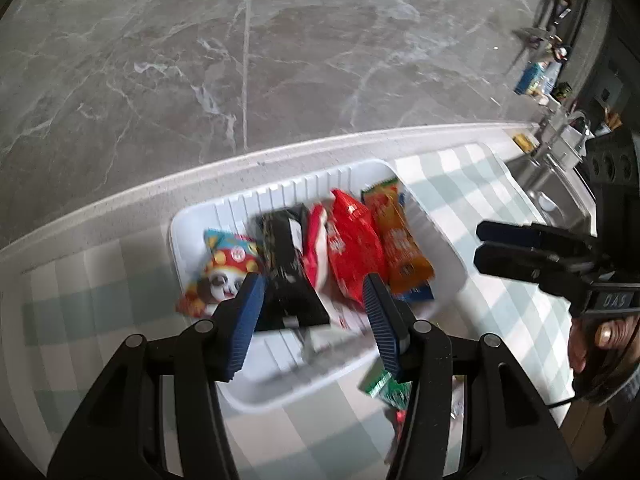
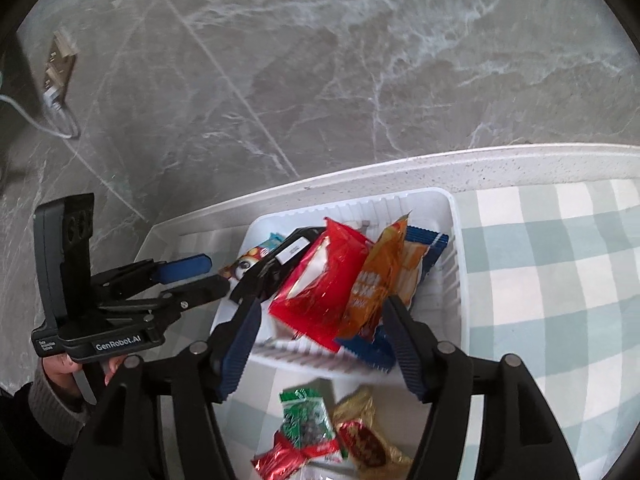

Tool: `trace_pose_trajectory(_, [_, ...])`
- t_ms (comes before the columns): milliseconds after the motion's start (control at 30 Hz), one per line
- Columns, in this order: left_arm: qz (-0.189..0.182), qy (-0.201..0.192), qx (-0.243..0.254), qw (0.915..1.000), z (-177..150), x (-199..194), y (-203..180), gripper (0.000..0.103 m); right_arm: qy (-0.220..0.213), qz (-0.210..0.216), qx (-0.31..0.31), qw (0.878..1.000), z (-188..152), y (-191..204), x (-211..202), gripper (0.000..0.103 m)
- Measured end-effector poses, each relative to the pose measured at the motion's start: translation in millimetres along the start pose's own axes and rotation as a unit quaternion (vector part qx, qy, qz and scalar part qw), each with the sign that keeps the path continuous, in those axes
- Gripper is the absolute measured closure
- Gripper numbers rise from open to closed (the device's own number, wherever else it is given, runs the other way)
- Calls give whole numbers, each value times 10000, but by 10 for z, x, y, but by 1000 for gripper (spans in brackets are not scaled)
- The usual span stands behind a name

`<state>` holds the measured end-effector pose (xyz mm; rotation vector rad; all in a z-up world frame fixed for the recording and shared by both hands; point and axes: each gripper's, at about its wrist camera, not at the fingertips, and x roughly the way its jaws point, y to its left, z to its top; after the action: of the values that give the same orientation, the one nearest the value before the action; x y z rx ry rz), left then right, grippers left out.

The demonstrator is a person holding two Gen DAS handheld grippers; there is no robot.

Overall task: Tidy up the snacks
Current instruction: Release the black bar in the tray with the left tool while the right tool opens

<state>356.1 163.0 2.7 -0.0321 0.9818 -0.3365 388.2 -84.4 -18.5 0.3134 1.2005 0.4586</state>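
Note:
A white ribbed tray (image 1: 280, 384) (image 2: 456, 264) sits on the checked cloth and holds several snack packets: a panda-print packet (image 1: 224, 268), a black packet (image 1: 288, 276) (image 2: 280, 264), a red packet (image 1: 352, 248) (image 2: 320, 288) and an orange packet (image 1: 404, 244) (image 2: 380, 280). My left gripper (image 1: 312, 300) is open and empty just above the black packet. My right gripper (image 2: 320, 320) is open and empty above the tray's near edge. A green packet (image 2: 306, 420) (image 1: 386, 388), a gold-and-red packet (image 2: 364, 436) and a red foil packet (image 2: 280, 460) lie on the cloth in front of the tray.
The counter's pale edge (image 1: 280, 152) runs behind the tray, with grey marble floor (image 1: 280, 60) beyond. A steel sink (image 1: 552, 200) and clutter lie at the right. A wall socket with cable (image 2: 58, 80) shows at the far left.

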Motion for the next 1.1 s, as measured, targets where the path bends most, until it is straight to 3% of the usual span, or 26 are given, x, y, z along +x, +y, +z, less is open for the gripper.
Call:
trace_pose_trajectory(333, [-269,341,114,9990,-554,-141,-190,49,195,-164,-686,9973,-414,271,-326,31])
trace_pose_trajectory(733, [-530,939,406,9933,-1190,11,-488,49,1018,-621,-1257,9849,-1110,166,-296,31])
trace_pose_trajectory(1100, [-714,1362,768,9851,-1376,291,-780,49,1177,-912,-1561,9765,-1192,112,-153,31])
